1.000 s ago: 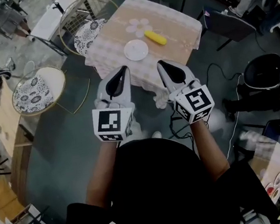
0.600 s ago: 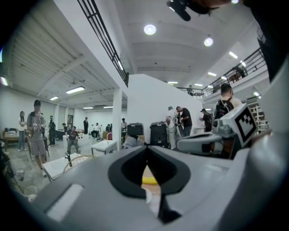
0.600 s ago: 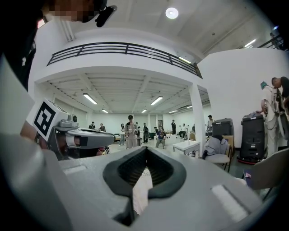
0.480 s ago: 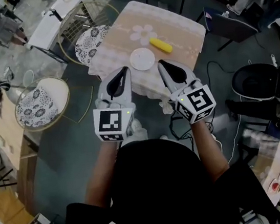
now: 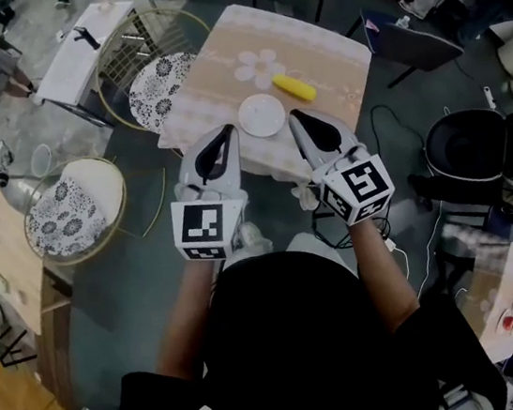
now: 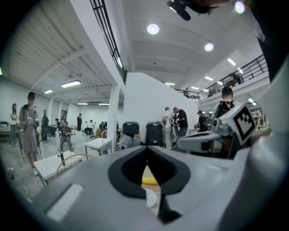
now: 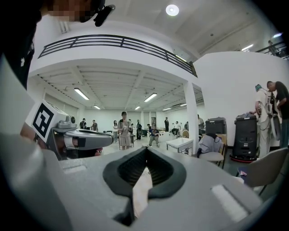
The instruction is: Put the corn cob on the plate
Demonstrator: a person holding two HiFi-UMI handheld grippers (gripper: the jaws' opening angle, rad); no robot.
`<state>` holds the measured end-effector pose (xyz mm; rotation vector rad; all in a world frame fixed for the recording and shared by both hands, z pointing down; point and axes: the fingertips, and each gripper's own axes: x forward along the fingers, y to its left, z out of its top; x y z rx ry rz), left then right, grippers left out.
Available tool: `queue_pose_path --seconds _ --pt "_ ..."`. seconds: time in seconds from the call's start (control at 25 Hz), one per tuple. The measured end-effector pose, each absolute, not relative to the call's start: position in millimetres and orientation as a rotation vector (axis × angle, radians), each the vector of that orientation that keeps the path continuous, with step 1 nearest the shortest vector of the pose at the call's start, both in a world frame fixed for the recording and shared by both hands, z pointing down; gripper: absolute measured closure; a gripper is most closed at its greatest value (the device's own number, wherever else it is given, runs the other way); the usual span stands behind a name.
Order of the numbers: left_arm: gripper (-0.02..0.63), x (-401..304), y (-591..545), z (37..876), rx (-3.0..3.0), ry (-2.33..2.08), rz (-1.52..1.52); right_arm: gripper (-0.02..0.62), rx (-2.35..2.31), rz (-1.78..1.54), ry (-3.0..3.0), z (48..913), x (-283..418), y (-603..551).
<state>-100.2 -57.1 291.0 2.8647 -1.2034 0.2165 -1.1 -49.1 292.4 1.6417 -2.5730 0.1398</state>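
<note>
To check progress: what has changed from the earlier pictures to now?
The person has stepped toward the table: in the head view it sits lower, nearer the left hand-held gripper and the right hand-held gripper. Nothing was taken hold of or let go. Unchanged: both are shut and empty; the corn cob lies beside the plate, not on it.

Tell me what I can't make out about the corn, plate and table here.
- Corn, left gripper view: only a yellow sliver shows past the left gripper; ends hidden.
- Plate, same view: mostly behind it.
- Right gripper view: right gripper hides corn and plate; only a strip of table shows.
- Table's near edge, head view: partly covered by both grippers.
</note>
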Motion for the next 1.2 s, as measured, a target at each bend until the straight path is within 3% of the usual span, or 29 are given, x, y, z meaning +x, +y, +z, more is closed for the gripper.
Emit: queue_pose_path --seconds 0.6,1.2 --pt "0.597 -102 -81 306 2.866 -1.175 0.240 0.592 1.669 0.165 -2.498 310 3 -74" --pt "0.597 -54 -137 319 2.796 -1.234 0.286 0.592 1.587 0.224 -2.528 329 56 -136"
